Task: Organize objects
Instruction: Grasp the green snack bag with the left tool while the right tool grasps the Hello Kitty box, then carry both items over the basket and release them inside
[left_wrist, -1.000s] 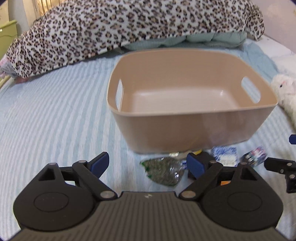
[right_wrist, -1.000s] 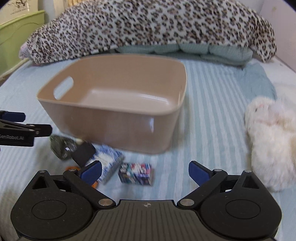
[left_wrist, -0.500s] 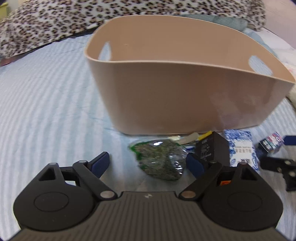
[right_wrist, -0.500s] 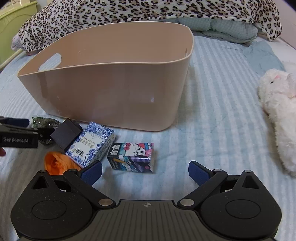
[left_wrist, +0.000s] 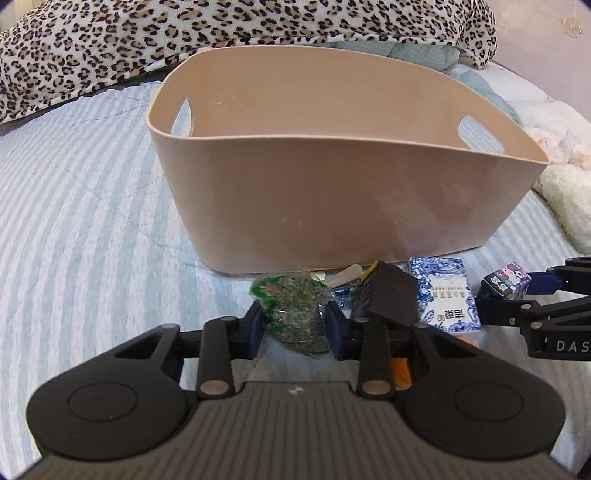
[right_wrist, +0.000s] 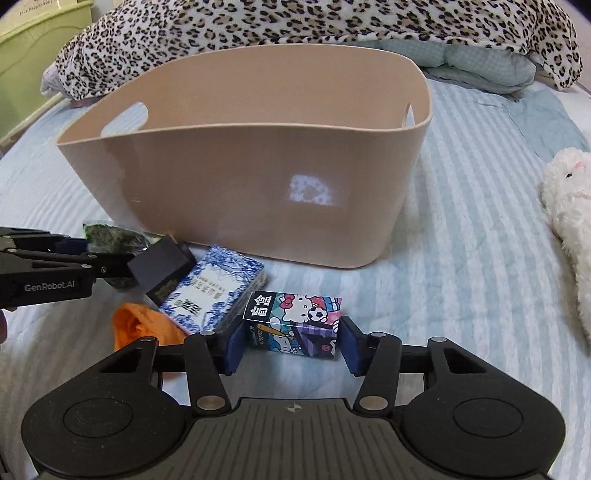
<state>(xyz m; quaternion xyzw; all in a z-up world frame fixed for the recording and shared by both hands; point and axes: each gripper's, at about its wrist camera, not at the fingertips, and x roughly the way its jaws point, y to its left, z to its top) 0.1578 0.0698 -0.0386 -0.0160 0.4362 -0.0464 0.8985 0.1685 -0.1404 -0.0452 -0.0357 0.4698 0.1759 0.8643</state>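
Striped blue bedspread (left_wrist: 85, 206), leopard blanket behind. Left gripper (left_wrist: 294, 323): blue pads closed in on the green crinkly packet (left_wrist: 295, 314), both touching its sides. Soft and light, will deform, so pinch mid-body. Right gripper (right_wrist: 291, 338): pads flank the cartoon carton (right_wrist: 295, 325) at its 2 ends, contact looks made. Stiff and light, the end faces suit a grip. Both lie just in front of the tan bin (right_wrist: 258, 166), beside the blue-white box (right_wrist: 214, 291).

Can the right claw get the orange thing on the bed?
Probably not straight away. The right claw already sits around the cartoon box, and the blue box lies over part of the orange thing, off to its left.
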